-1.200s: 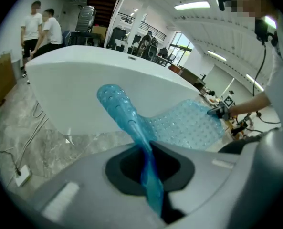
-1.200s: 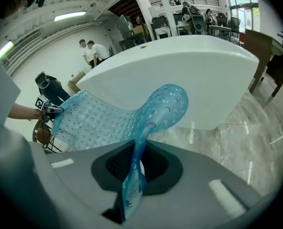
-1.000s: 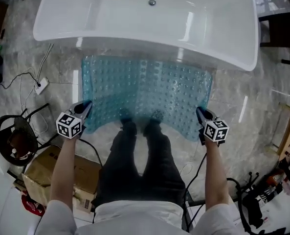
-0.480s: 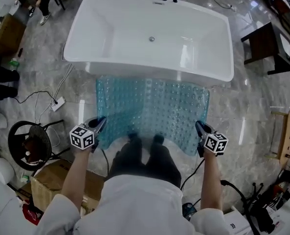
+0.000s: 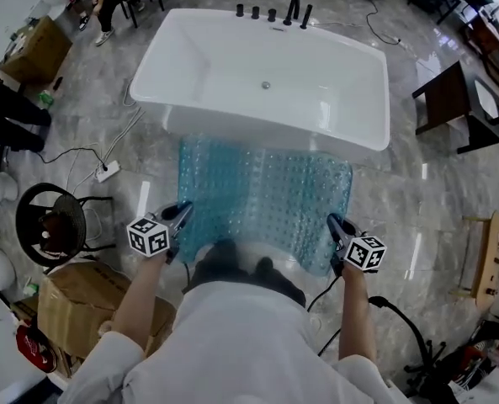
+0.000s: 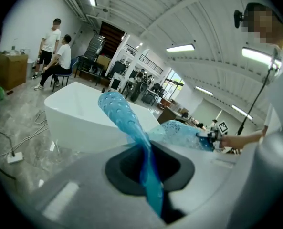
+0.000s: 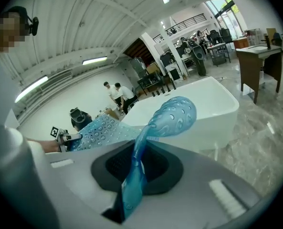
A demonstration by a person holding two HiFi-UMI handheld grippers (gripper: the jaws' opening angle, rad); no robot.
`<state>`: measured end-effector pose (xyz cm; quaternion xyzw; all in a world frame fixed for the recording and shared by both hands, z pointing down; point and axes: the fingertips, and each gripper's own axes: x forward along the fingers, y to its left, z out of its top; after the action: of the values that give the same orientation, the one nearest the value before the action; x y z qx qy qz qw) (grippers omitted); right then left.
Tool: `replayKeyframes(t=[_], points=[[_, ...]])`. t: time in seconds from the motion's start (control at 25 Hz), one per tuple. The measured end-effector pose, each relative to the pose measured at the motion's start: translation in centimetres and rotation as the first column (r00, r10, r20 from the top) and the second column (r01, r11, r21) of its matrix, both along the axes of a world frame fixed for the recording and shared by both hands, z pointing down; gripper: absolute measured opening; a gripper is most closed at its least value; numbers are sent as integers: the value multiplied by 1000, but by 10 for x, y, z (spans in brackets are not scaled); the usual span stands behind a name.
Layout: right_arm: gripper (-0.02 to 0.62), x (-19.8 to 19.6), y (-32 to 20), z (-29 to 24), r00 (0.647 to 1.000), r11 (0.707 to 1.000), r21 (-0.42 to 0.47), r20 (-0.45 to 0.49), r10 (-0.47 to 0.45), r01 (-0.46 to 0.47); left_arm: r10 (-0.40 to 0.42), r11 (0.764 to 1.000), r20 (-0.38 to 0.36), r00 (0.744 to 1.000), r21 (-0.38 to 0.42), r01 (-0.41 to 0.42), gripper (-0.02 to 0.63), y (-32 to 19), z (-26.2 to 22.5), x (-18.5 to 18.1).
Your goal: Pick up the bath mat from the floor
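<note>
Mat: the blue, bubble-studded bath mat (image 5: 266, 199) lies mid-frame in my head view, just below the white bathtub (image 5: 266, 74). Its near edge is up at my two grippers and the rest slopes away toward the tub.
Far edge: I cannot tell whether it touches the floor (image 5: 400, 192) or hangs clear beside the tub wall.
Left jaws: the left gripper (image 5: 180, 215) is at the mat's lower-left corner, clamped tight on the edge. In the left gripper view a thin blue fold runs straight through the closed jaws and a flap curls up above them.
Right jaws: the right gripper (image 5: 334, 224) is at the lower-right corner, pinched on the mat in the same way. The right gripper view shows the sheet squeezed between the jaws, with a rounded flap flopping over the top.
Handling: I judge it soft and rubbery with no stiffness of its own, since it sags between the two holds and folds wherever it is pinched. It is probably light, possibly slick if damp, and not fragile.
Where to hold: the two near corners, well apart, seem right to me because they keep the sheet spread. A bite well in from the rim should hold better than one on the very edge.
Progress: the near half looks raised. To my eye, both grippers need to go higher together to clear the far edge.
Risk: the thin edge could slide out of one pair of jaws, or the trailing end could drag against the tub.
</note>
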<state>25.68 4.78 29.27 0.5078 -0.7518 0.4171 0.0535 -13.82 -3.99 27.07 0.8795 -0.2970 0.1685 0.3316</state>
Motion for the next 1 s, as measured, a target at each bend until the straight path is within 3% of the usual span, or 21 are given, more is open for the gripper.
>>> replayKeyframes(t=[0.32,0.48,0.76,1.0], points=[[34,31,73,-49,992,991,101,79,-97,89,-115,992,-146,983,31,121,18,97,-52,55],[34,33,95,-70,984,982,149,119,-132,113,-127,989,-168,978,59,138,18,130,-68,61],[37,-3,118,-109,974,968,222,163,-158,120,-89,990,-185,979,93,108,18,163,-104,45],[38,-44,137,-126,974,965,255,195,-112,60,-38,990,-211,977,122,65,18,178,-130,24]])
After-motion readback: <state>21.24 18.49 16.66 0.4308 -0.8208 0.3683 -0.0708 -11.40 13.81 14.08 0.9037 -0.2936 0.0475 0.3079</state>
